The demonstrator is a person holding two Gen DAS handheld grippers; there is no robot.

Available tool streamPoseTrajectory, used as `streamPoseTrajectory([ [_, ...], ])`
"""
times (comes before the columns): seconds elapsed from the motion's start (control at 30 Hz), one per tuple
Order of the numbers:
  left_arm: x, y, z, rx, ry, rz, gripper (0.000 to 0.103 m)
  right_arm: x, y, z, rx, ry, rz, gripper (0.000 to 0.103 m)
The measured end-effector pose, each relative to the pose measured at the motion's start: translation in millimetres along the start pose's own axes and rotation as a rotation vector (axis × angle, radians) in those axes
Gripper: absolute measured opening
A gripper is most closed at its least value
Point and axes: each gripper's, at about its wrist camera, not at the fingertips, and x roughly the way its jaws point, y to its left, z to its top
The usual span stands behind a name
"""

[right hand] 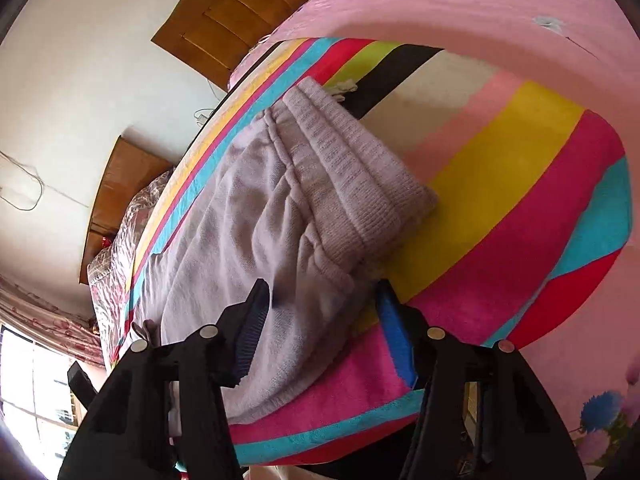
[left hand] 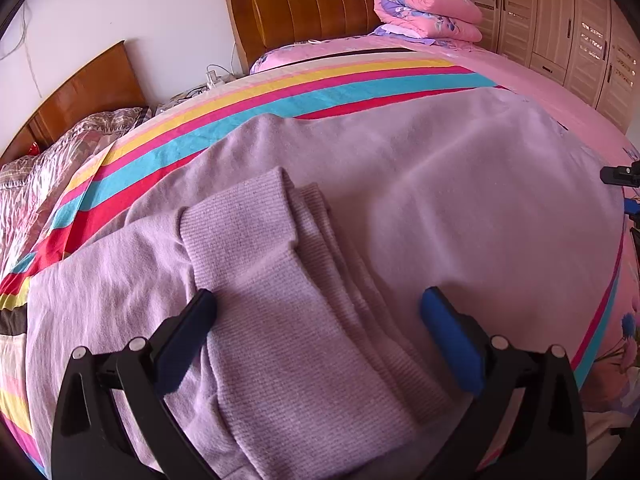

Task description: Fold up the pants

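A: Where are the pants [left hand: 360, 184] lying at this point?

B: They are lying spread across the bed [left hand: 532, 80], on the striped blanket [left hand: 304, 84], with the ribbed cuffs [left hand: 280, 280] doubled back over the lilac cloth. To me that is looking like a fold partly made.

A: And what is the left tool [left hand: 318, 314] doing?

B: It is hovering with its jaws wide apart, one on each side of the ribbed cuffs, gripping nothing. I am guessing it is sitting astride them so it can pinch the stacked layers together.

A: And the right tool [right hand: 320, 300]?

B: Its jaws are standing part-way apart around the edge of the cloth just below the ribbed end [right hand: 360, 176]. The cloth is lying between them, but the pads are not yet pressing it, so it is not gripping.

A: Why is it coming in at the edge?

B: Probably because a corner hold is letting both tools lift the fabric evenly.
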Motion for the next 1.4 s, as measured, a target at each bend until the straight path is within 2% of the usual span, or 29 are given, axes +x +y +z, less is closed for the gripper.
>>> streamPoseTrajectory([
  [0.07,-1,-1,1,0.000,-0.002,-0.001,0.102,5,7,3,-0.035,0.008,-0.016,0.058],
  [0.13,0,0,2,0.000,-0.003,-0.005,0.102,9,22,1,-0.121,0.019,-0.070,0.062],
  [0.2,-2,2,2,-0.009,-0.008,-0.018,0.101,11,26,-2,-0.142,0.031,-0.075,0.061],
  [0.23,-7,4,2,-0.025,-0.015,-0.034,0.101,9,23,-1,-0.126,0.031,-0.070,0.048],
  [0.3,-25,15,7,-0.080,-0.049,-0.098,0.098,7,11,0,-0.073,0.026,-0.011,0.041],
  [0.33,-36,21,11,-0.101,-0.081,-0.103,0.098,5,5,-2,-0.050,0.011,0.029,0.038],
  [0.4,-52,33,17,-0.116,-0.121,-0.048,0.098,-2,-5,-6,0.010,-0.037,0.130,0.034],
  [0.47,-47,48,16,-0.131,-0.089,0.006,0.098,-6,-10,-10,0.067,-0.077,0.190,0.032],
  [0.53,-26,60,7,-0.158,0.002,0.058,0.098,-12,-4,-13,0.063,-0.121,0.198,0.031],
  [0.57,-12,64,1,-0.165,0.061,0.063,0.099,-16,2,-13,0.051,-0.146,0.200,0.031],
  [0.6,-8,70,-5,-0.189,0.047,0.028,0.101,-21,10,-13,0.033,-0.173,0.196,0.030],
  [0.63,-8,73,-8,-0.202,0.027,0.017,0.102,-29,23,-13,-0.008,-0.202,0.174,0.030],
  [0.7,-10,73,-7,-0.186,0.029,0.021,0.102,-45,69,-15,-0.171,-0.272,0.102,0.029],
  [0.77,-23,83,-8,-0.215,-0.010,0.026,0.098,-60,132,-27,-0.407,-0.341,0.057,0.029],
  [0.87,-60,123,-18,-0.349,-0.112,0.064,0.098,-57,234,-73,-0.819,-0.387,0.024,0.029],
  [0.9,-75,141,-25,-0.404,-0.147,0.097,0.098,-52,263,-95,-0.947,-0.386,0.047,0.029],
  [0.97,-103,176,-41,-0.513,-0.195,0.150,0.098,-33,314,-150,-1.182,-0.285,0.183,0.008],
  [1.03,-126,206,-59,-0.602,-0.217,0.204,0.098,-3,347,-213,-1.388,-0.185,0.198,0.008],
  [1.07,-135,217,-68,-0.632,-0.218,0.227,0.098,13,353,-239,-1.458,-0.101,0.228,0.009],
  [1.13,-146,233,-85,-0.670,-0.201,0.279,0.098,29,352,-264,-1.472,0.106,0.361,0.009],
  [1.17,-149,237,-95,-0.681,-0.184,0.295,0.098,31,350,-266,-1.462,0.147,0.389,0.012],
  [1.23,-152,241,-110,-0.699,-0.160,0.293,0.098,32,342,-253,-1.437,0.111,0.342,0.018],
  [1.33,-141,234,-119,-0.703,-0.138,0.221,0.098,23,317,-204,-1.279,0.042,0.270,0.035],
  [1.4,-127,221,-110,-0.670,-0.126,0.171,0.098,17,301,-173,-1.196,-0.017,0.189,0.056],
])
